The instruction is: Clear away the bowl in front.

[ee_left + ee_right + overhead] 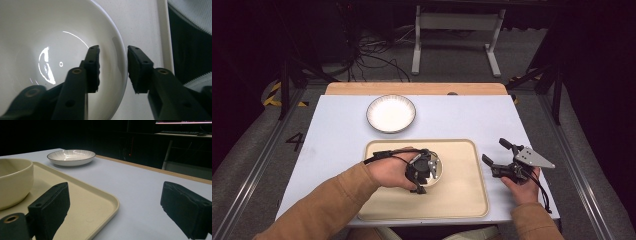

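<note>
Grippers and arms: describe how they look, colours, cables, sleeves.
Both grippers are black, each with two blocky fingers carrying dark pads and small round screw holes. The right gripper bears a grey three-cornered plate with dark holes. A black cable trails from each, the left gripper included. Both forearms wear tan-orange sleeves.

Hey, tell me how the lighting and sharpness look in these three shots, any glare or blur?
High view: the table is evenly lit, the surroundings fall into darkness. Left gripper view: bright curved glare streaks inside the bowl, and the near parts of the jaws are soft and out of focus. Right gripper view: dark background, highlights on the plate, close jaw pads slightly blurred.
</note>
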Motion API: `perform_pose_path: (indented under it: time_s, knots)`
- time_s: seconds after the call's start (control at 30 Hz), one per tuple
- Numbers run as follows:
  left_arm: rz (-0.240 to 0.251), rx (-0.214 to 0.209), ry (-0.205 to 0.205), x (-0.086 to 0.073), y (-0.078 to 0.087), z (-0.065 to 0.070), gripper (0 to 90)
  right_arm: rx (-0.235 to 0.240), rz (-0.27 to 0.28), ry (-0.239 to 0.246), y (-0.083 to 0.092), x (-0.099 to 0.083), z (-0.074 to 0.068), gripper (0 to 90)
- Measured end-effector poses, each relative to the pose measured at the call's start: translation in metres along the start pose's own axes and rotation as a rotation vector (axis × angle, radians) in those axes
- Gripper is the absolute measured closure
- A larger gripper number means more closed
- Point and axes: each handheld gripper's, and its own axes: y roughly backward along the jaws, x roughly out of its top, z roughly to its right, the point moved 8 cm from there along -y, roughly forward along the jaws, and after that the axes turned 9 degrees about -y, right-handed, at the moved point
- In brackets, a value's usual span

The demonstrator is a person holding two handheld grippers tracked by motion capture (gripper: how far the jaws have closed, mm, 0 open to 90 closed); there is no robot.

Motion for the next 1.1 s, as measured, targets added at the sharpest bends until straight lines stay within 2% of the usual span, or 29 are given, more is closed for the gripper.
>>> perform_pose_path:
  time_s: [0.13, 0.27, 0.6, 0.67, 0.7, 0.73, 0.77, 0.8, 0.83, 1.03, 1.1]
  knots:
    - [0.061, 0.019, 0.036, 0.003, 0.006, -0.001, 54.6, 0.002, 0.000, 0.001, 0.000, 0.000, 0.000, 9.6]
    - [0.094, 0.034, 0.065, 0.003, 0.013, 0.001, 46.0, 0.003, 0.001, -0.011, 0.000, 0.000, 0.001, 9.4]
    - [0.209, 0.093, 0.099, 0.000, 0.027, 0.004, 33.9, 0.001, 0.003, -0.022, 0.000, 0.000, 0.002, 4.9]
    - [0.251, 0.124, 0.121, -0.003, 0.033, 0.004, 27.6, 0.002, 0.002, -0.019, 0.000, 0.000, 0.001, 4.0]
    - [0.251, 0.124, 0.121, -0.003, 0.033, 0.004, 25.7, 0.002, 0.002, -0.019, 0.000, 0.000, 0.001, 4.0]
    - [0.283, 0.147, 0.137, -0.005, 0.038, 0.004, 23.7, 0.001, 0.003, -0.012, 0.000, 0.000, 0.001, 2.6]
    - [0.283, 0.147, 0.137, -0.005, 0.038, 0.004, 22.1, 0.001, 0.003, -0.012, 0.000, 0.000, 0.001, 2.6]
    - [0.312, 0.171, 0.147, -0.008, 0.044, 0.003, 20.4, 0.003, 0.002, -0.008, 0.000, 0.000, 0.001, 2.4]
    - [0.312, 0.171, 0.147, -0.008, 0.044, 0.003, 19.4, 0.003, 0.002, -0.008, 0.000, 0.000, 0.001, 2.4]
    - [0.392, 0.276, 0.189, -0.018, 0.060, 0.002, 13.6, 0.001, 0.002, -0.002, 0.000, 0.000, 0.000, 1.6]
    - [0.406, 0.288, 0.198, -0.020, 0.063, 0.002, 12.1, -0.001, 0.003, -0.005, 0.000, 0.000, 0.000, 1.6]
